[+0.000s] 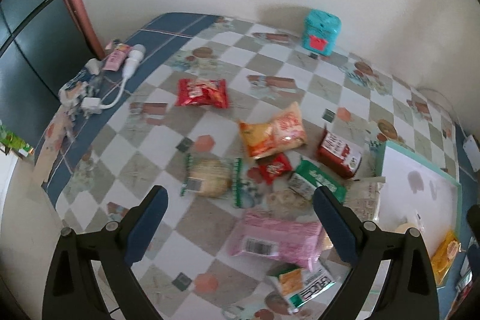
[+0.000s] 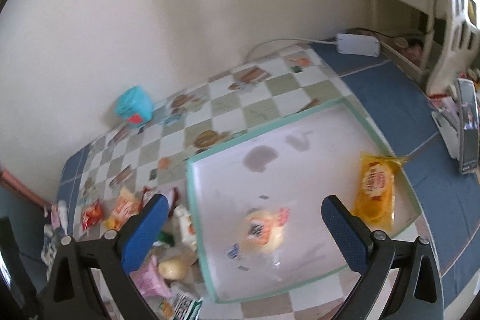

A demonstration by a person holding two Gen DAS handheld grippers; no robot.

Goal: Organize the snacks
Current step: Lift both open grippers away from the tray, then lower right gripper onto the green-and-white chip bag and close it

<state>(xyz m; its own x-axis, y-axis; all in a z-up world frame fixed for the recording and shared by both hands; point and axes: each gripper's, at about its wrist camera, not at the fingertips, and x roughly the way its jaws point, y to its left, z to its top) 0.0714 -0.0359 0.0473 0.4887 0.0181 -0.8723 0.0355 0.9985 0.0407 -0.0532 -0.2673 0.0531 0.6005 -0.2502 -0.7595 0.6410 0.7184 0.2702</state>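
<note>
The right gripper (image 2: 243, 225) is hanging wide open over the white tray (image 2: 210, 275), a clear-wrapped round bun (image 2: 262, 231) lying between its fingers, untouched. At two o'clock a yellow snack packet (image 2: 375, 188) is lying. The left gripper (image 1: 240, 213) is gaping above a pink snack packet (image 1: 276, 239).

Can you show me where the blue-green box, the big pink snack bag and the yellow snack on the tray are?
blue-green box (image 1: 322, 33): left wrist view, front face.
pink snack bag (image 1: 279, 236): left wrist view, middle of wrapper.
yellow snack (image 2: 375, 185): right wrist view, round label.
</note>
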